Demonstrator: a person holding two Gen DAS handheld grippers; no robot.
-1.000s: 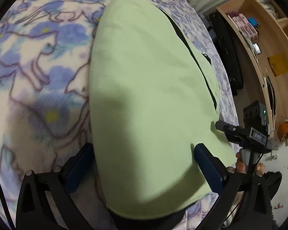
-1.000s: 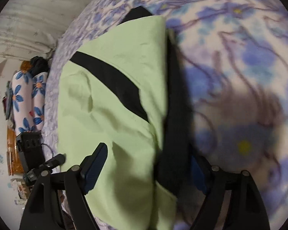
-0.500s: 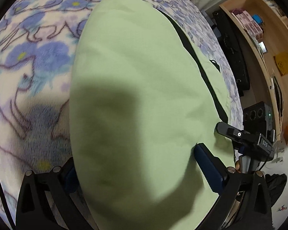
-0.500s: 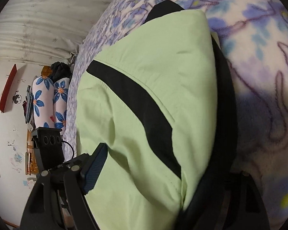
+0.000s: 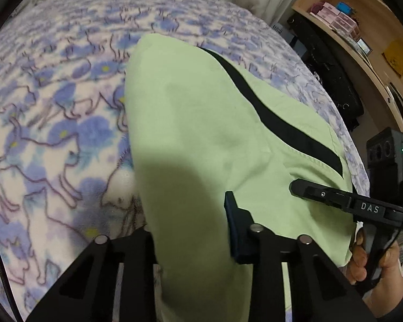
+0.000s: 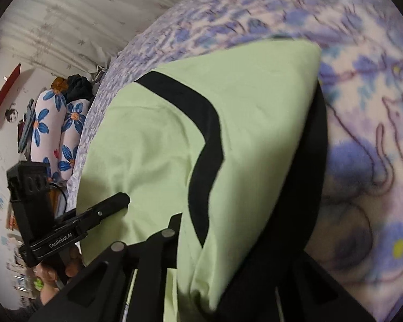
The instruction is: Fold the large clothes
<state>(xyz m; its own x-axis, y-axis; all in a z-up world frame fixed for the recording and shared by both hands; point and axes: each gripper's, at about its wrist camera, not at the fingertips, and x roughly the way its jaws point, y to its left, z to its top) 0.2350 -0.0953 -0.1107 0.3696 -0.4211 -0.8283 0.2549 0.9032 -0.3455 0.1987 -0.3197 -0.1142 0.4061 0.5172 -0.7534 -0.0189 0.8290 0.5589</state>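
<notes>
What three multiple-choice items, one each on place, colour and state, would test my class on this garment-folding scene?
1. Where does the garment lie?
A. on a patterned blanket
B. on a bare wooden floor
C. on a hanger

2. What colour is the stripe across the garment?
A. red
B. black
C. white

3. What is the left gripper doing?
A. hanging open above the blanket
B. gripping a pillow
C. pinching the garment's near edge

Answers:
1 A, the blue-and-white blanket surrounds it.
2 B, a dark band crosses the light green cloth.
3 C, its jaws have just been closing and cloth runs between them.
</notes>
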